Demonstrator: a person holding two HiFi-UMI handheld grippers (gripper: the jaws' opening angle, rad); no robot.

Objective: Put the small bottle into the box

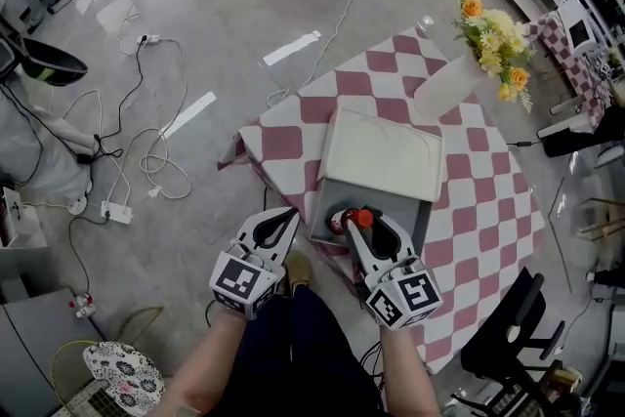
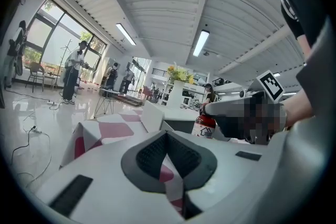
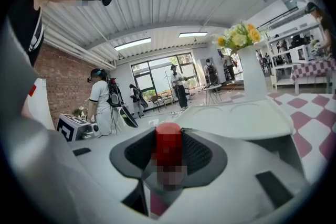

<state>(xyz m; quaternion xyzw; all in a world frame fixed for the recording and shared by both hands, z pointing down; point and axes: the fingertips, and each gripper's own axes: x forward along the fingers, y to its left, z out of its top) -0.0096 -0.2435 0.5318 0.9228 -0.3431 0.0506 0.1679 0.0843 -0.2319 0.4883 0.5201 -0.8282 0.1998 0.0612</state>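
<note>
**Bottle at the box's near edge**

My right gripper [image 1: 355, 223] is clamped on the small bottle [image 1: 342, 223] just under its red cap, so the body hangs free to go in first. The bottle sits at the near rim of the open white box [image 1: 391, 195], whose lid [image 1: 381, 151] stands back out of the way. My left gripper [image 1: 281, 222] is closed on nothing and is parked beside the box, clear of the drop.
</note>
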